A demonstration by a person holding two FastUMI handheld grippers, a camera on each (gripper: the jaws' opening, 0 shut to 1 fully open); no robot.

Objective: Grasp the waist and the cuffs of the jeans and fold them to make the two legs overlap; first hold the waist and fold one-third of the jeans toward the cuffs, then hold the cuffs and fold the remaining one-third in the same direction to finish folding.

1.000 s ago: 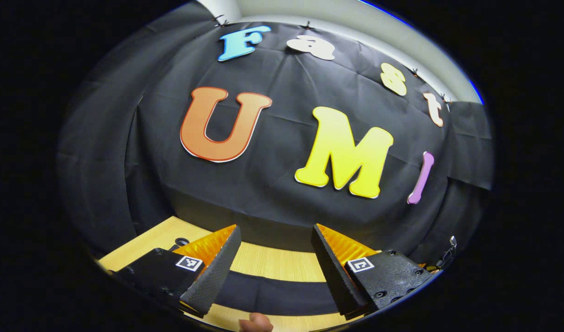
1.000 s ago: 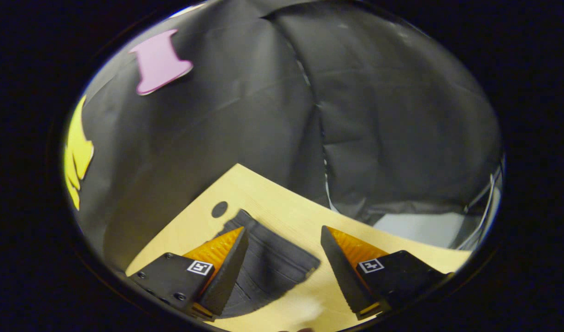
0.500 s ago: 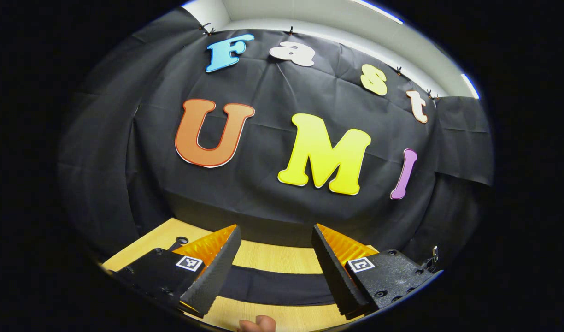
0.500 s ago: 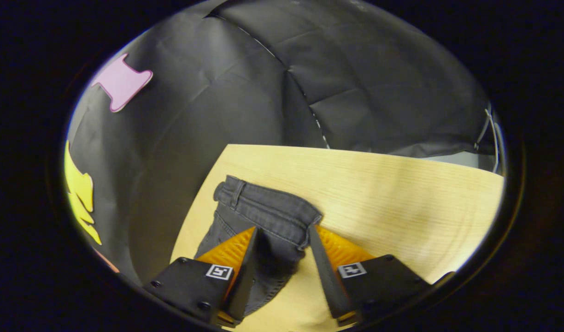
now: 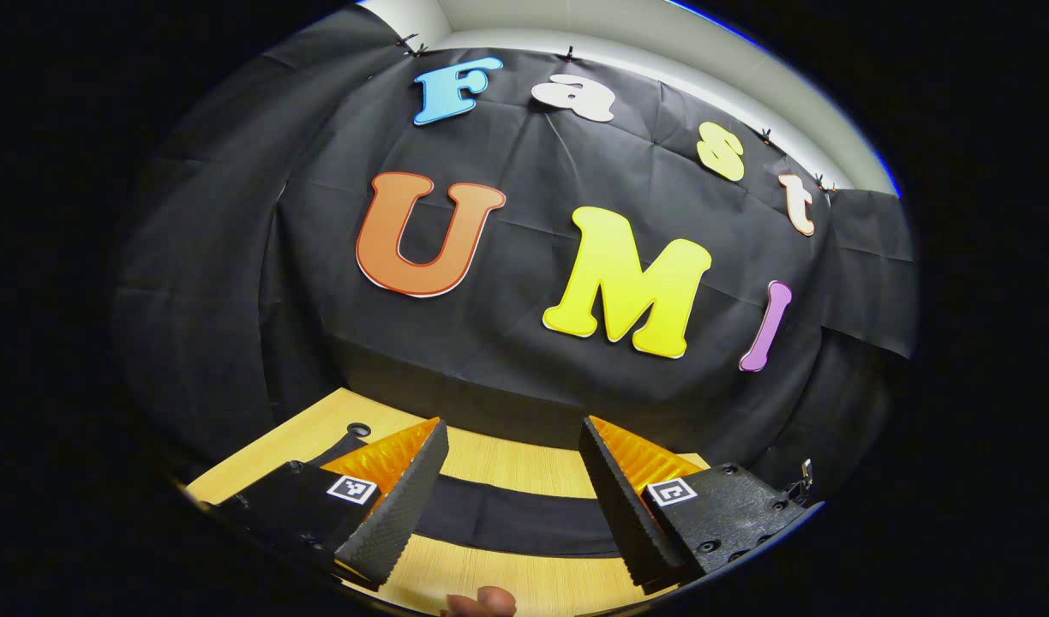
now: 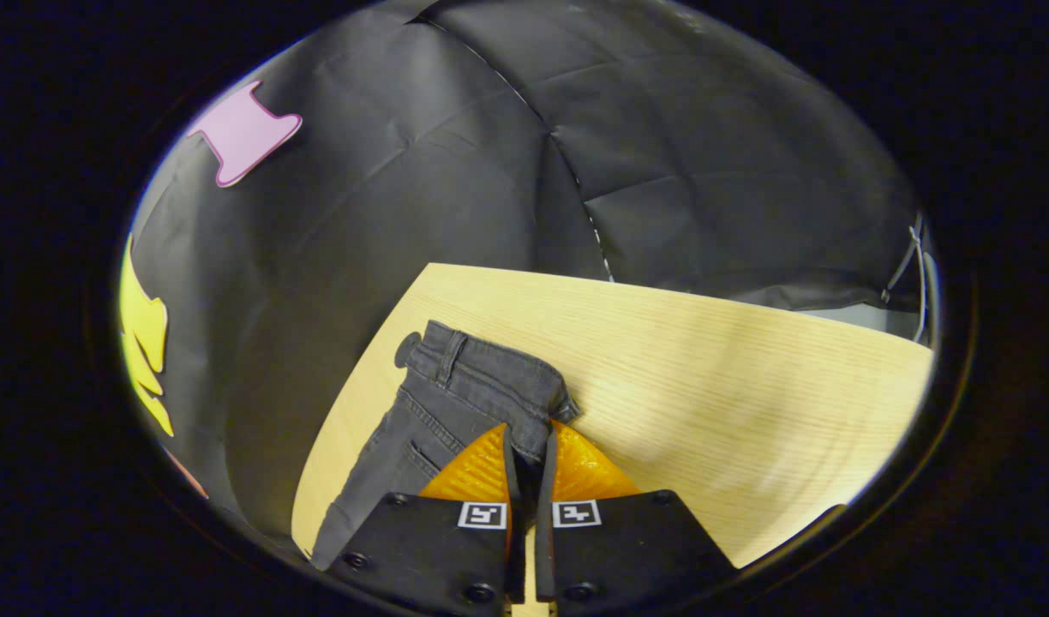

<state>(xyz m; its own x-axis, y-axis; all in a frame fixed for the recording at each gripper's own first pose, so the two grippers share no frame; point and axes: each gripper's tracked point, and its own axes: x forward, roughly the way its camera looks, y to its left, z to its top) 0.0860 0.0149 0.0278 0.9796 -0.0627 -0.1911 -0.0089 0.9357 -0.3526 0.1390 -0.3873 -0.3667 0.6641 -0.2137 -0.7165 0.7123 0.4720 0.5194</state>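
Right gripper (image 6: 529,446): fingers drawn together, pinching the jeans (image 6: 456,403) at the waistband corner, on the side toward bare table (image 6: 730,377). Left gripper (image 5: 512,480): fingers spread wide, held above the jeans' dark strip (image 5: 516,518), which runs across between them. Fingertip (image 5: 482,602) at bottom edge. Wood table; black cloth wall (image 5: 507,343) just behind the jeans.

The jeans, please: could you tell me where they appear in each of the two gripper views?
Left gripper view: the jeans form a dark band low across the middle.
Right gripper view: jeans lie lower left of centre.
Shared landmark: the wooden table under them.
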